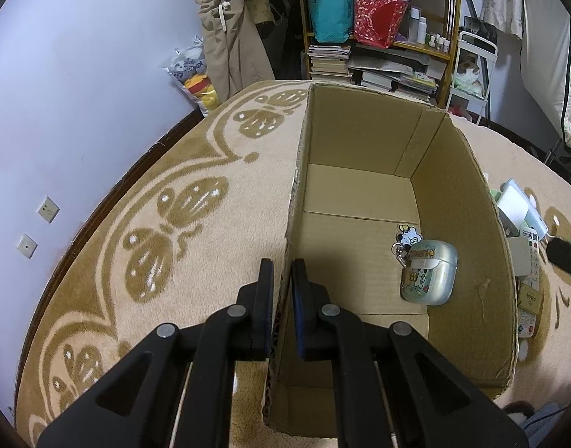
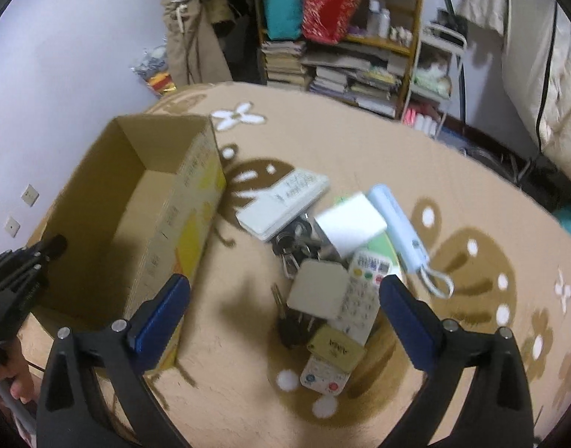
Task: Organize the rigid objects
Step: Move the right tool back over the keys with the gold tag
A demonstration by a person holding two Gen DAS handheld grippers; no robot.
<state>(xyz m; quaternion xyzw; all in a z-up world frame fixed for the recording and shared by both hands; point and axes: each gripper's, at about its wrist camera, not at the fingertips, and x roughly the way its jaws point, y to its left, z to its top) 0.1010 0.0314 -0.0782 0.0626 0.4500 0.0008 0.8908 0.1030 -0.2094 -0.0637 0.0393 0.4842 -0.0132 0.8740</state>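
Observation:
An open cardboard box (image 1: 457, 194) stands on the carpet. My left gripper (image 1: 283, 272) is shut on the box's left wall, one finger outside and one inside. Inside the box lies a silvery earbud case (image 1: 429, 276) with a cartoon keychain (image 1: 408, 237). In the right wrist view the box (image 2: 188, 201) is at the left and my right gripper (image 2: 285, 291) stands wide open above a pile on the carpet: a beige square device (image 2: 317, 289), a white remote (image 2: 363, 295), a gold card (image 2: 335, 347), keys (image 2: 291, 246), a white box (image 2: 350, 226), a pale blue handset (image 2: 397, 220). Nothing is between its fingers.
A patterned beige carpet (image 1: 195, 201) covers the floor. A wooden shelf (image 1: 378, 30) with books and bags stands at the back, a white wire rack (image 2: 438, 71) beside it, a wall at the left. A hand (image 2: 18, 377) holds the left gripper's handle at the lower left.

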